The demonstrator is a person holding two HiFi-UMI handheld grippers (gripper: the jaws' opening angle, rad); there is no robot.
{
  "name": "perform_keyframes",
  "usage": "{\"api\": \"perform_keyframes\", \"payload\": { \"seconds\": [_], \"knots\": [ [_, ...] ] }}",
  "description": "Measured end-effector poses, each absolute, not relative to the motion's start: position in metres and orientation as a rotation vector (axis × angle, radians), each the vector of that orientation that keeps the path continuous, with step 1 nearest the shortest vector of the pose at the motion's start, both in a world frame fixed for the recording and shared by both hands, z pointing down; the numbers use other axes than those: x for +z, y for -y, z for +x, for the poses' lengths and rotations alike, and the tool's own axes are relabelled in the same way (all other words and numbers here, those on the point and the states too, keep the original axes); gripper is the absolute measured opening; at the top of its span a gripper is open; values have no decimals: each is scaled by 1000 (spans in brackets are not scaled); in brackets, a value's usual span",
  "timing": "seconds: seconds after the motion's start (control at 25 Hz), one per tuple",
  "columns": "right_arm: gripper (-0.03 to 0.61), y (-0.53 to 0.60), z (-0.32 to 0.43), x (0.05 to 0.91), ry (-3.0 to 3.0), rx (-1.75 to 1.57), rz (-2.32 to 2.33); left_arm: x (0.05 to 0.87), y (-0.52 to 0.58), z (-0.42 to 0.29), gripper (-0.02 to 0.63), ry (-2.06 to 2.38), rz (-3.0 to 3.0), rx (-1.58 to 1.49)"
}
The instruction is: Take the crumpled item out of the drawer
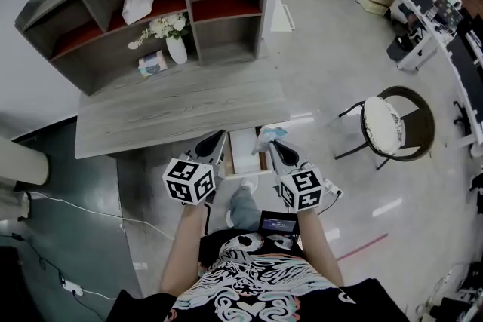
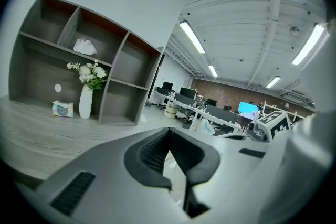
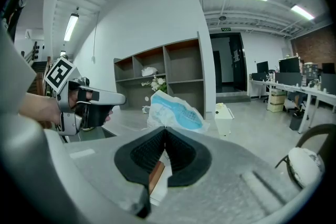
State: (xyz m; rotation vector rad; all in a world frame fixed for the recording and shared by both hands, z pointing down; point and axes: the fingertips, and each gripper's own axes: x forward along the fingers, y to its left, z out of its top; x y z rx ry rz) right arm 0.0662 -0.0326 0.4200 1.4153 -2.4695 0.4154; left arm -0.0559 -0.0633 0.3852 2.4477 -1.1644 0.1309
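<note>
Now right tongs [image 3: 165, 129] grip crumpled packet [image 3: 176, 112] (blue-and-white).

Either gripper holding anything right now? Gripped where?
Right gripper is shut on the crumpled white-and-blue packet, pinching its lower edge at the jaw tips. Left gripper is shut with nothing in it.

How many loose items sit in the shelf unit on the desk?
3: a white crumpled wad in the upper middle compartment, a vase of white flowers in the wide lower compartment, and a small packet left of the vase. Others may be hidden.
</note>
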Motion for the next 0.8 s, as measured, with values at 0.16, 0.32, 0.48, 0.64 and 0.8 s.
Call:
{"api": "perform_keyframes", "payload": {
  "seconds": [0.16,0.32,0.48,0.64,0.8],
  "knots": [
    [8,29,65,419,2474,416,1413,386,60,-58,0,1175,2448,141],
    [8,24,69,421,2469,410,1408,392,55,-58,0,1186,2450,177],
    [8,18,73,426,2450,412,1406,395,53,-57,0,1184,2443,169],
    [8,14,78,428,2439,417,1413,399,50,-55,0,1186,2436,173],
    [8,10,82,430,2438,419,1422,402,45,-54,0,1181,2432,183]
  ]
}}
